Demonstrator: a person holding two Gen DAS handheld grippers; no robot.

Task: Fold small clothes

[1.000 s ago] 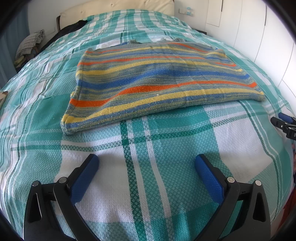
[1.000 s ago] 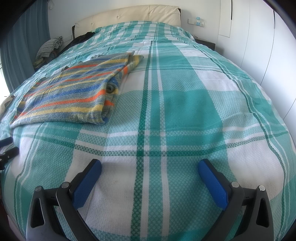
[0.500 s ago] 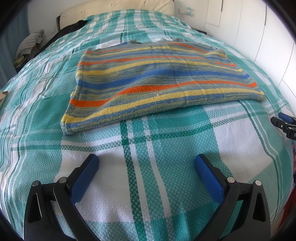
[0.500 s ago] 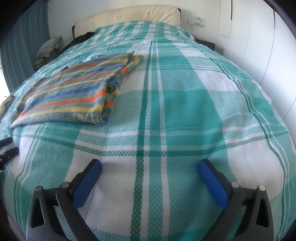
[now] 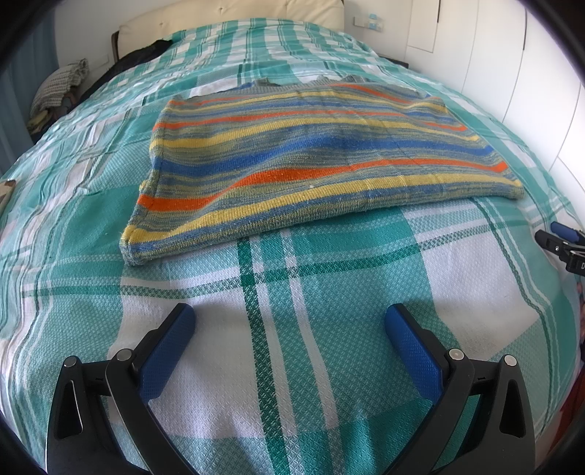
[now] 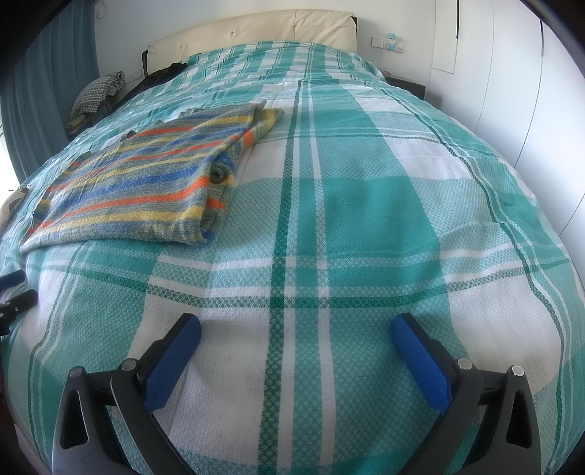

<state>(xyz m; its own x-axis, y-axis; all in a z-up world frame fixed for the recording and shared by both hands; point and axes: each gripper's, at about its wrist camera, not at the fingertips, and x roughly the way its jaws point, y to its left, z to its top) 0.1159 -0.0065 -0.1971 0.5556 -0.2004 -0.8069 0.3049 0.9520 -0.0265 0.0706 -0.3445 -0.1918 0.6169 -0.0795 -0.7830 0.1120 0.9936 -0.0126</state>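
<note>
Striped knit, the sweater (image 5: 318,153), lies flat on the bed (image 5: 329,277) ahead of my left gripper (image 5: 289,325), which is spread wide and holds nothing, hovering over bare cover near the garment's front edge. From this view I read it as already folded at least once: a neat rectangle, its far edge a little ragged. At the right rim I can see the tip of my right gripper (image 5: 563,244), apart from the cloth. Nothing stands between me and the garment.

From the right wrist, the sweater (image 6: 146,182) sits far left, and its right edge shows stacked layers, so the fold looks doubled there. My right gripper (image 6: 296,329) is also wide and empty, over open cover. I judge one more fold may remain, or none. A pile of clothes (image 6: 98,91) and the headboard (image 6: 256,33) lie far off, out of the way.
</note>
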